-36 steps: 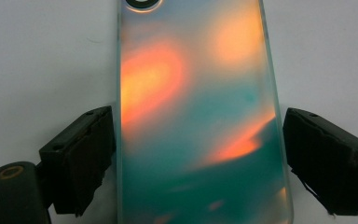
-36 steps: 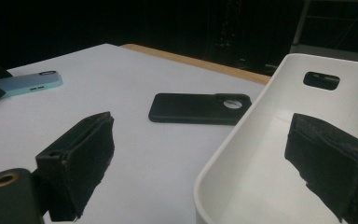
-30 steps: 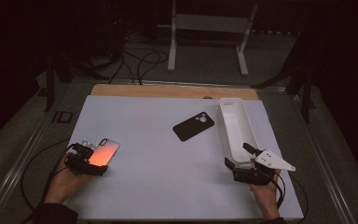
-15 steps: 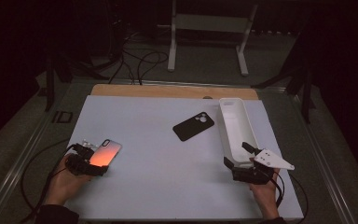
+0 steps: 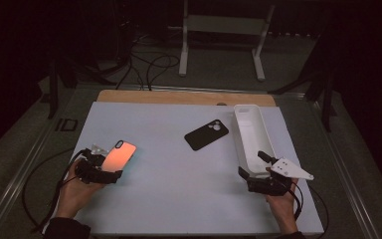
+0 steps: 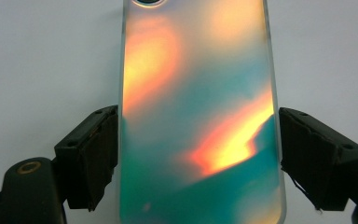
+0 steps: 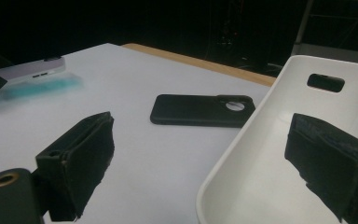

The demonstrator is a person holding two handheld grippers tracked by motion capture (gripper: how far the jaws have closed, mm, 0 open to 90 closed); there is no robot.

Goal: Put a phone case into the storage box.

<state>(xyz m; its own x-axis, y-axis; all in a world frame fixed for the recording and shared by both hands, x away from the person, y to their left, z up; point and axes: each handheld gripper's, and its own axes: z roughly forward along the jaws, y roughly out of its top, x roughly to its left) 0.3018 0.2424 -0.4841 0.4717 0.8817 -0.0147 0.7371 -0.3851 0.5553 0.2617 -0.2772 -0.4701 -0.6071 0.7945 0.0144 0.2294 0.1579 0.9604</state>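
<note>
A: Iridescent phone case [image 6: 198, 116], left gripper view: it lies lengthwise between the two black jaws, one jaw touching its edge, the other a sliver off; whether they clamp it cannot be told.

B: High view: the same case [image 5: 118, 155] glows orange at the near left of the white table [image 5: 169, 194], in the left gripper [image 5: 102, 172], the person's left hand [image 5: 74, 191] behind it.

A: That colour differs by view: teal and orange bands up close, plain orange from above.

B: Right gripper [image 7: 205, 163], right gripper view: jaws spread wide, gripping nothing, one over the bare table and one inside the white case [image 7: 284, 163], straddling its wall.

A: High view: right gripper [image 5: 258, 167] at the near end of the white case [image 5: 248, 134].

B: Farther off, a black phone case [image 5: 206, 134] lies flat mid-table, apart from both grippers; the right gripper view shows its camera cut-out [image 7: 200, 110].
</note>
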